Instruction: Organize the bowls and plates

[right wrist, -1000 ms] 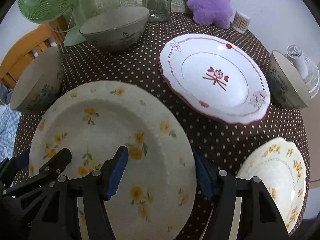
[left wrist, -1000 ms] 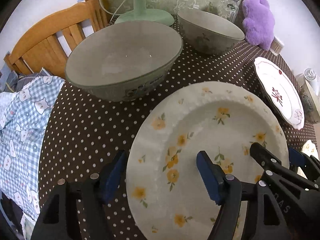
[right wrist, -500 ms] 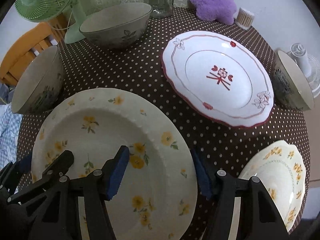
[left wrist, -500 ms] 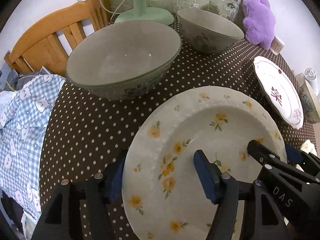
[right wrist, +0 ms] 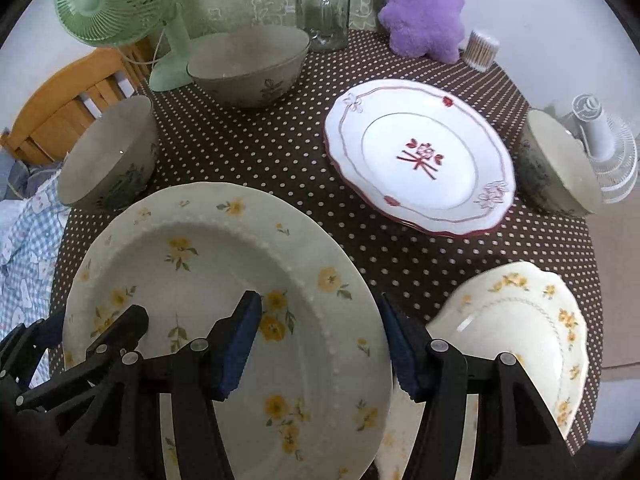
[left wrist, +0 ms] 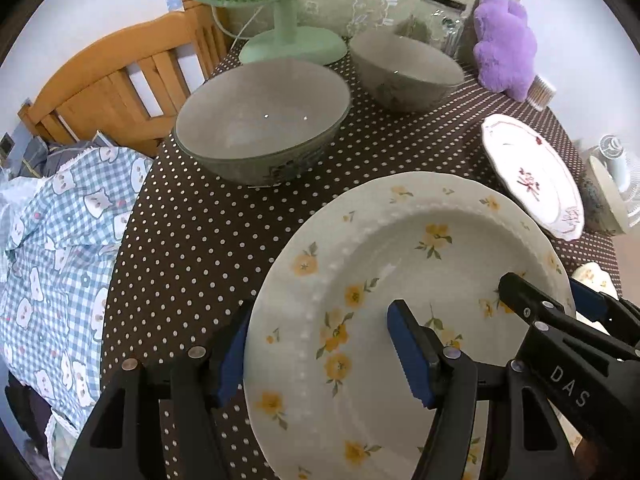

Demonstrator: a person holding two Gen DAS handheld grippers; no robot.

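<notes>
here the counter [right wrist: 280, 152], round under a brown cloth with white dots, carries everything. a green fan [right wrist: 120, 4] stands at its far left edge, with a wooden chair [left wrist: 104, 92] beyond that edge and a blue checked cloth [left wrist: 52, 240] hanging beside it. the big yellow-flowered plate [left wrist: 400, 272] sits at the near left part of the counter, its far rim reaching toward the middle. the left tool [left wrist: 316, 344] straddles the plate's left rim, one blue pad outside the rim and one over the plate's well, with a gap between pad and plate, so it is spread wide and gripping nothing. the right tool [right wrist: 320, 344] straddles the plate's right rim the same way, likewise wide apart and holding nothing. the red-trimmed plate [right wrist: 420, 164] lies toward the far right part of the counter. a smaller yellow-flowered plate [right wrist: 520, 328] lies at the near right edge, partly behind the right tool. the grey bowl [left wrist: 260, 120] sits at the left edge, just beyond the big plate. a second grey bowl [right wrist: 248, 64] sits at the far edge beside the fan's base. a third bowl [right wrist: 560, 168] rests at the right edge, near the red-trimmed plate. a purple plush toy [right wrist: 420, 4], a glass jar [right wrist: 322, 8] and a small tub of cotton swabs [right wrist: 482, 50] line the far edge.
</notes>
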